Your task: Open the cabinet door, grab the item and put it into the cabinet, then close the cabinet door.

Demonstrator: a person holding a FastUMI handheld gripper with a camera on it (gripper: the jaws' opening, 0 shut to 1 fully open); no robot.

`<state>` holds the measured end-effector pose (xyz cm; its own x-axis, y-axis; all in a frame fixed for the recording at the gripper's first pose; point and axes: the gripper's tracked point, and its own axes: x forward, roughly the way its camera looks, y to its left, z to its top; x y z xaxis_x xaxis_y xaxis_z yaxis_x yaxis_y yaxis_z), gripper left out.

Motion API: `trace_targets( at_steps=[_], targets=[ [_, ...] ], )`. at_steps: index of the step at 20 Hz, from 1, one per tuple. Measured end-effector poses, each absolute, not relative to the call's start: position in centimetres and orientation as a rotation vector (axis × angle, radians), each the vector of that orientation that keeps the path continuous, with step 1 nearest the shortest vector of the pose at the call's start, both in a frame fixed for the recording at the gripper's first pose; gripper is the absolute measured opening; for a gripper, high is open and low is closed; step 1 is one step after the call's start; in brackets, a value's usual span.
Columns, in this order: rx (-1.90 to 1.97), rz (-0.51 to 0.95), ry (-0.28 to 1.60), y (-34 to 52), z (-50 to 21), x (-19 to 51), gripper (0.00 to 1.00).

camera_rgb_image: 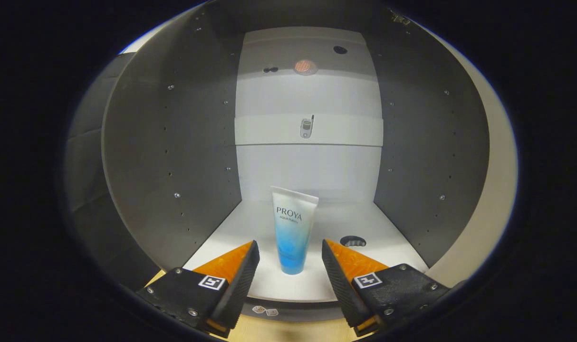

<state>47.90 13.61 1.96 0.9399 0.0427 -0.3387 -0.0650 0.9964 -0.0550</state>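
Gripper view. The gripper (pixel 290 259) is seen with its two fingers spread apart, a wide gap kept between them; nothing is pinched. The fingertips (pixel 250 259) are held at the front edge of the cabinet's bottom shelf (pixel 364 223).

A tube of face wash (pixel 292 230) is stood upright on its cap on that shelf, inside the open cabinet (pixel 174 142). The tube is white at its crimped top and shaded to blue toward the cap. It is placed between the two fingers in the line of sight, just ahead of the tips, and is touched by neither finger.

A dark oval cut-out (pixel 353 241) is noted in the shelf surface, to the right of the tube and just beyond the right finger.

Grey side walls with rows of small holes are seen on either side. A pale back panel (pixel 307 166) is crossed by a horizontal rail, on which a small phone-shaped sticker (pixel 307 127) is fixed. Higher up, a round reddish fitting (pixel 305 67) is seen.

A pale wooden surface (pixel 288 330) is visible below the shelf front.
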Motion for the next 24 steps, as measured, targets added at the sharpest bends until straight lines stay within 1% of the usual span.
trace_targets(
  at_steps=[5, 6, 10, 16, 24],
  targets=[
    [-0.071, 0.035, 0.294, 13.2, 3.1, 46.0, 0.93],
    [-0.070, 0.039, 0.280, 13.3, 3.5, 45.4, 0.93],
    [-0.068, 0.060, 0.218, 13.6, 5.5, 41.4, 0.93],
    [-0.066, 0.089, 0.102, 14.5, 9.7, 33.6, 0.93],
    [-0.023, 0.102, 0.050, 15.2, 10.9, 23.3, 0.93]
  ],
)
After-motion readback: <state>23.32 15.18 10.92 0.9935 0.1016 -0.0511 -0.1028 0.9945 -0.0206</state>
